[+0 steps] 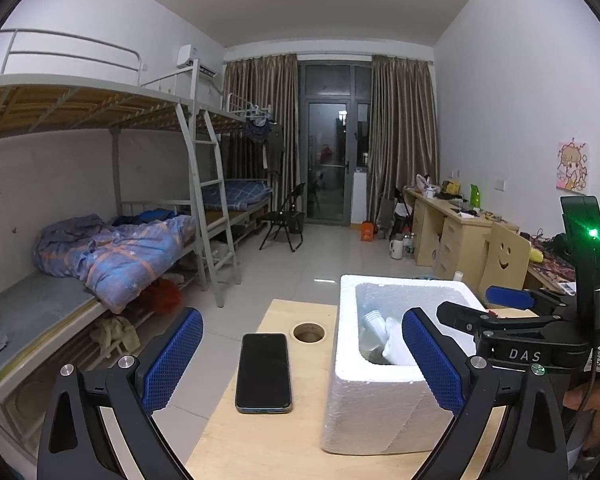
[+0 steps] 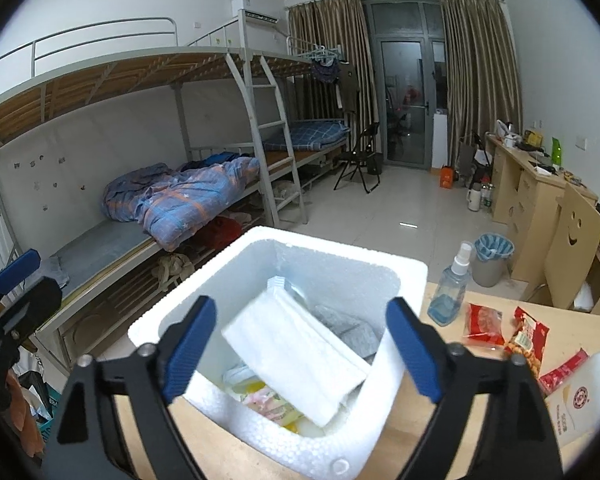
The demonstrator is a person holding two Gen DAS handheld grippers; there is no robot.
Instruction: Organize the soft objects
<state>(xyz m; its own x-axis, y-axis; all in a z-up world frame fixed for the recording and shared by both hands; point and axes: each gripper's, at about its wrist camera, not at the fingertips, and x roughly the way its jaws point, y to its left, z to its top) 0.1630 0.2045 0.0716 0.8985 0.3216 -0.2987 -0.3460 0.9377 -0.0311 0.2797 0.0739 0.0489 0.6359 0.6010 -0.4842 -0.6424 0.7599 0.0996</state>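
Above the open foam box [image 2: 284, 344], the right gripper [image 2: 300, 344] hangs with its blue pads spread wide and nothing between them; a white folded cloth [image 2: 296, 356] lies tilted inside the box just below, resting on a grey soft piece and some coloured packets, apart from both pads. The box stands near the middle of the tabletop [image 2: 236, 452], reaching towards its far edge. On the tabletop's right side, beyond the box, are a spray bottle [image 2: 452, 284], red snack packets [image 2: 508, 332] and a white jug [image 2: 580, 396] at the near right corner. The left gripper [image 1: 302, 356] is likewise spread and empty, held off to the left of the box, with a dark phone [image 1: 264, 372] lying flat on the tabletop between its pads' lines and a round hole [image 1: 309, 332] in the wood just past the phone. By the look of it, the cloth has been dropped into the box and this placing step is finished. The next move likely calls for lifting the right gripper clear of the box rim and finding another soft item; the things left on the tabletop look mostly stiff or crinkly, so choosing needs care.
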